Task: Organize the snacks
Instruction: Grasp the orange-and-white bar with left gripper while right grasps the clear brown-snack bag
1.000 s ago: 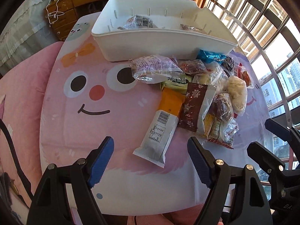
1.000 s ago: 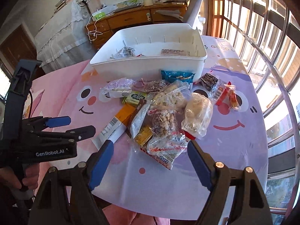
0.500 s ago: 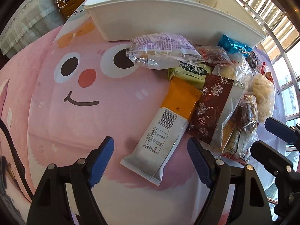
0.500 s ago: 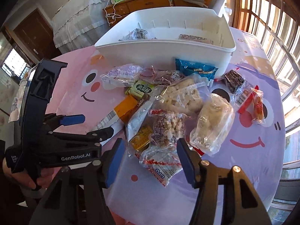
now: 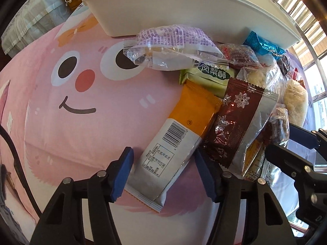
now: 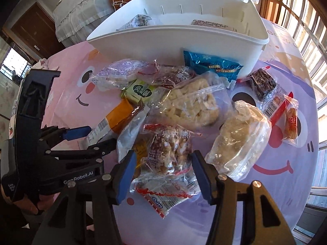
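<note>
Left gripper (image 5: 163,171) jaws were closing around the orange packet (image 5: 173,143); right gripper (image 6: 162,175) jaws gripped the clear snack bag (image 6: 167,159).

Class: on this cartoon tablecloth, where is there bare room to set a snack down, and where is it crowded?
Free: the pink face patch left of the orange-and-white packet, and the purple smile area right of the clear bag of pale snacks. Crowded: the packet heap before the white bin.
</note>
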### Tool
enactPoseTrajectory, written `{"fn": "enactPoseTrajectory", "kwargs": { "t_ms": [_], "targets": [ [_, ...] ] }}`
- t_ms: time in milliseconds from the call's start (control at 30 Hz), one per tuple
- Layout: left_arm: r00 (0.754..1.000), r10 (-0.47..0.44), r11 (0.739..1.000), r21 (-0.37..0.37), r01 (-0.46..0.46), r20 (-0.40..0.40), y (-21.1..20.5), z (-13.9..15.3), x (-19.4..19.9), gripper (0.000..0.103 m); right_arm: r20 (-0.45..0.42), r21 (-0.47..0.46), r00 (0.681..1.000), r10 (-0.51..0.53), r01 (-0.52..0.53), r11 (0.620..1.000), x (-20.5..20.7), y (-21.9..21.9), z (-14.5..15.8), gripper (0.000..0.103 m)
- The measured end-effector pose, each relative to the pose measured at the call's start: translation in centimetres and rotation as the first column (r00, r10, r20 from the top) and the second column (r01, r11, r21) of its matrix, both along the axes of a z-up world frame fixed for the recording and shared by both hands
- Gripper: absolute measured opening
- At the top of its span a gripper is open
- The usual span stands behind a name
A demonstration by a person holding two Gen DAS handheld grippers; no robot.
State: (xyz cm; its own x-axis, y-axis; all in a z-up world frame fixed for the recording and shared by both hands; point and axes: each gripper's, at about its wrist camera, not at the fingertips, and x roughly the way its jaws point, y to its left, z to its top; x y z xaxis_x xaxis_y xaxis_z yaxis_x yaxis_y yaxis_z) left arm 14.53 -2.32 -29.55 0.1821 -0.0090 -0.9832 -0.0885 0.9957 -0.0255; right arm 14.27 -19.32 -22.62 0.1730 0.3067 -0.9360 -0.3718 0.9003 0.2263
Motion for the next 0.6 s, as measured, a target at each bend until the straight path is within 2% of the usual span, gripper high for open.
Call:
{"fn": "enactPoseTrajectory", "kwargs": {
  "t_ms": [133, 333, 600],
  "targets": [
    [1.0, -0.018, 1.0, -0.002, 0.018, -0.002, -0.4, 0.1, -0.2, 0.056, -0.036, -0.003, 0.999, -0.021, 0.02, 1.0, 0.6, -0.5, -0.9, 0.057],
    [0.999, -0.036, 0.999, -0.005, 0.036, -0.013, -1.2, 0.2, 0.2, 0.05, -0.073, 0.002, 0.995, -0.062, 0.063, 0.998, 1.3, -1.3, -1.5, 0.045],
    [0.998, -0.069, 0.998, 0.004, 0.069, 0.002, -2.6, 1.0, 0.3, 0.039, -0.082, 0.0, 0.995, -0.064, 0.064, 0.998, 1.6, -1.8, -1.1, 0.04]
  ]
}}
